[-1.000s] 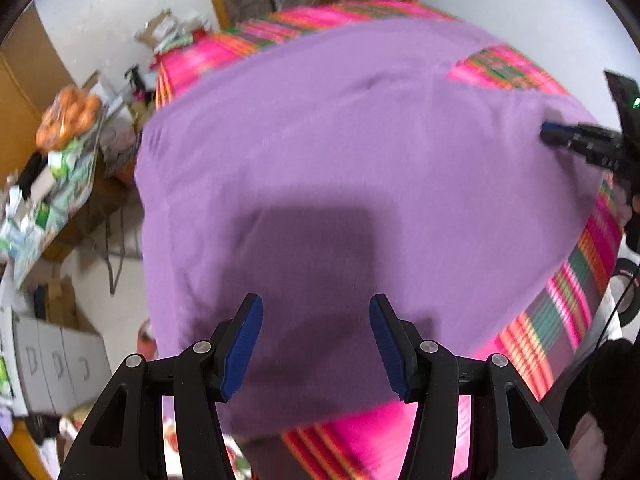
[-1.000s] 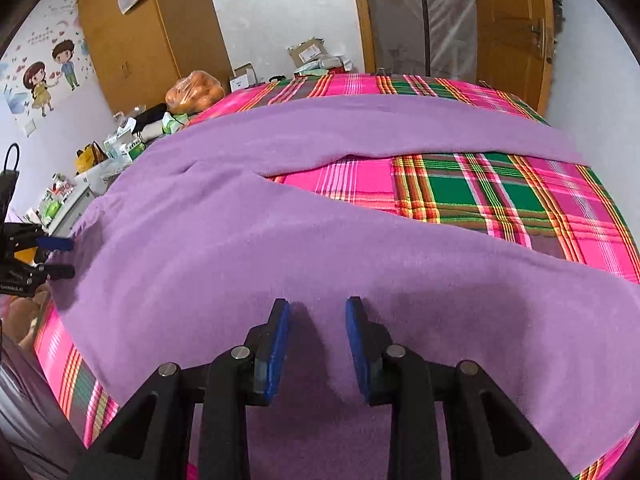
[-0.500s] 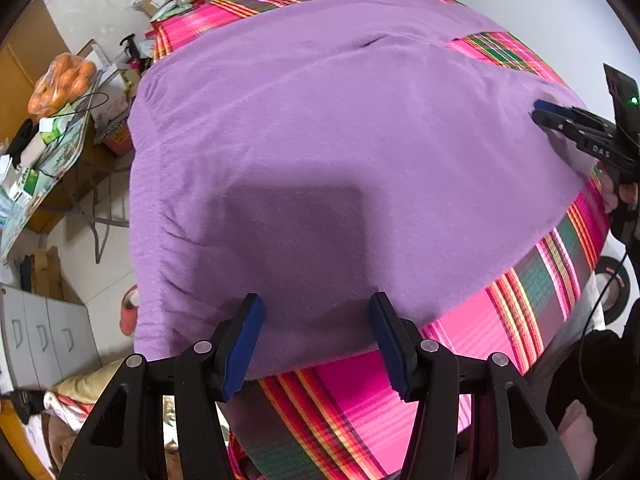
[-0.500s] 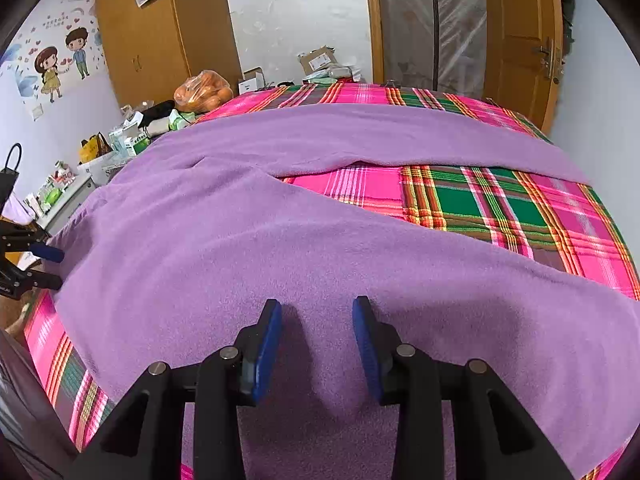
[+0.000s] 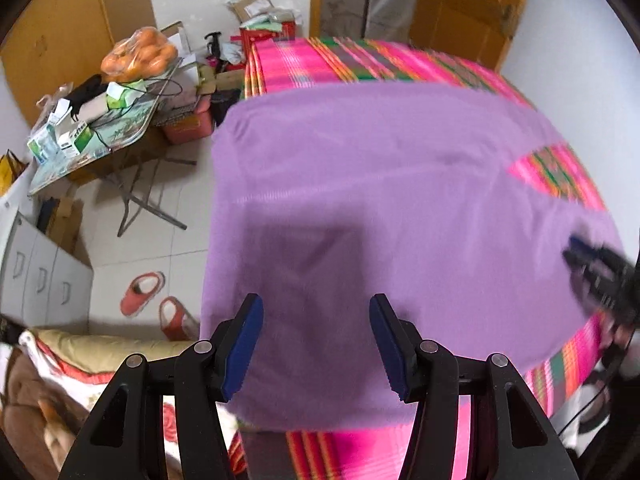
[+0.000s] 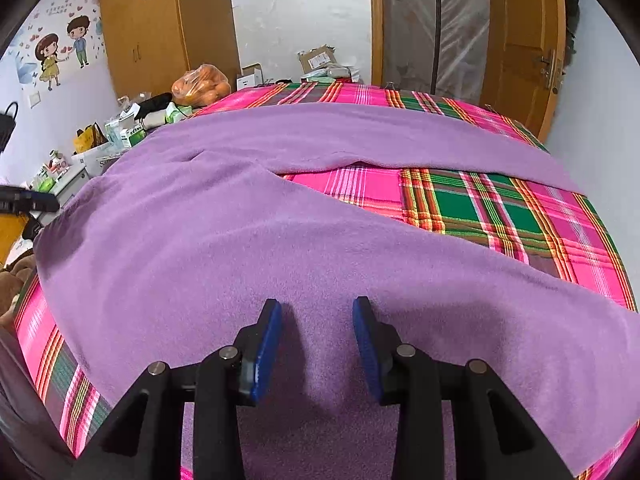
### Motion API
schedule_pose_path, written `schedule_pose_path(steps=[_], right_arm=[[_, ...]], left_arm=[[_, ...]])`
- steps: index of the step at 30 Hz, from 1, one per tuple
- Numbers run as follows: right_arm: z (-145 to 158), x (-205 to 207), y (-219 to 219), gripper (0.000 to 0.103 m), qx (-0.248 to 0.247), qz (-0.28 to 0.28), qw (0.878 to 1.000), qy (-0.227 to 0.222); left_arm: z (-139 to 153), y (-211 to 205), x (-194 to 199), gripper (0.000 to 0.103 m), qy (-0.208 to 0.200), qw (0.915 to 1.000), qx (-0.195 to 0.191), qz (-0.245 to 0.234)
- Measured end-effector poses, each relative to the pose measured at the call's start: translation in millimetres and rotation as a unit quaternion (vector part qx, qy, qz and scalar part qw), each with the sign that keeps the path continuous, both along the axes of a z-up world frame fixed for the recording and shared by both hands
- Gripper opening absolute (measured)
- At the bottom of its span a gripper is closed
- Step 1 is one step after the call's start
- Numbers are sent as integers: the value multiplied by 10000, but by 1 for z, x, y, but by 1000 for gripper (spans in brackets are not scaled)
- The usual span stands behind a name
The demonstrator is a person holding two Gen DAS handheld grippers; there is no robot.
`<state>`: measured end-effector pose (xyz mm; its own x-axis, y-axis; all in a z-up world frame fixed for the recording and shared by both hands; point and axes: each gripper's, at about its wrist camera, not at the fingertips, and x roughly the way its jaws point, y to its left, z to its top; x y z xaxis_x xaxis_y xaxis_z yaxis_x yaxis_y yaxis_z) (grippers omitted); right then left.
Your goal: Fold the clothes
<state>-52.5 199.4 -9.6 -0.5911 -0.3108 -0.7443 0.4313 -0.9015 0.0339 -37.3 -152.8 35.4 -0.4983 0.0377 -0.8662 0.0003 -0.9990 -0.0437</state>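
So both grippers, left gripper (image 5: pixel 316 344) and right gripper (image 6: pixel 317 344), are hovering apart, holding nothing. Purple fleece (image 6: pixel 248 248) is hanging off the bed (image 6: pixel 500 208)'s near edge, probably risking a slide.

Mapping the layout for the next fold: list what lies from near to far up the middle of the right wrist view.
Right hand-held gripper → purple cloth → bare patch of plaid bedspread → far purple strip → bedspread's far edge → cardboard box by the wall.

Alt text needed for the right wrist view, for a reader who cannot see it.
A purple garment lies spread over a bed with a pink and green plaid cover, part of it folded so a patch of cover shows. The right gripper hangs just over the near cloth, jaws apart, gripping nothing. The left gripper shows at the left edge.
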Motion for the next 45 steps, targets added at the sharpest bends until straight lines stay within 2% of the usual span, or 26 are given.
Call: schedule_pose_path(steps=[4, 9, 12, 17, 19, 28, 32, 35, 38, 42, 45], right_arm=[[0, 1, -3, 38, 77, -4, 10000, 26], [0, -1, -1, 39, 49, -2, 10000, 4], [-1, -1, -2, 39, 64, -4, 10000, 10], [-1, -1, -2, 41, 23, 8, 10000, -11], [-1, 0, -3, 42, 24, 28, 10000, -15], [-1, -1, -1, 44, 36, 81, 10000, -18], [2, -4, -9, 44, 262, 135, 9995, -71], [8, -14, -21, 44, 373, 84, 9992, -119], [14, -26, -29, 44, 245, -14, 9997, -88], [12, -51, -39, 43, 8, -173, 9992, -351], [5, -67, -43, 42, 54, -312, 9983, -498]], left_arm=[[14, -7, -25, 58, 134, 9998, -31, 126], [22, 8, -71, 58, 210, 9996, -188, -18], [8, 11, -93, 58, 141, 9997, -169, -129], [-34, 13, -108, 58, -276, 9987, -357, -247], [-34, 13, -106, 59, -75, 9983, -466, -351], [-35, 8, -104, 60, 139, 9990, -307, -301], [-38, 9, -104, 61, 220, 9992, -256, -222], [-39, 11, -103, 61, 253, 9991, -300, -176], [-39, 11, -102, 62, 263, 9990, -303, -173], [-40, 12, -101, 62, 296, 9988, -340, -175], [-40, 11, -100, 62, 307, 9988, -331, -177]])
